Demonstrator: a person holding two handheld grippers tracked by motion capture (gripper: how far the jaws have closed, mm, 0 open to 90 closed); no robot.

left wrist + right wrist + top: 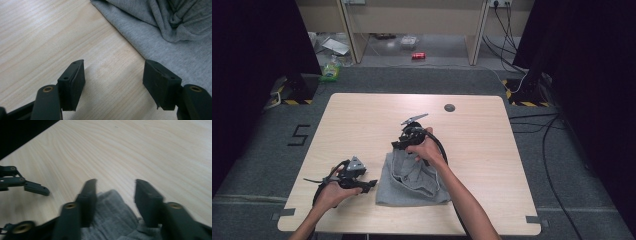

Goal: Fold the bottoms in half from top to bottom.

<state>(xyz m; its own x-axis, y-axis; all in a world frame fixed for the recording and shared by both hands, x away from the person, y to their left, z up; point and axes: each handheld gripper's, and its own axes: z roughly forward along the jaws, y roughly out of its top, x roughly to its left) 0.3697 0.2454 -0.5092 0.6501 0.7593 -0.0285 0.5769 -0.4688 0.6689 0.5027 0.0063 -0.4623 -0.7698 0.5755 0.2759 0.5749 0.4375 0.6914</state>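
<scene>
Right tongs (398,145) over cloth (412,182) — forearm angled

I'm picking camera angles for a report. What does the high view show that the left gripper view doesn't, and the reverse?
High view alone: both of the person's forearms, the left hand-held gripper beside the grey garment, the right hand-held gripper at the cloth's far edge, the floor clutter beyond the table.

Left gripper view alone: its two black pads up close, apart over bare wood, nothing between them, and the garment's folds in detail.

Both: the grey garment and the light wooden tabletop.
</scene>
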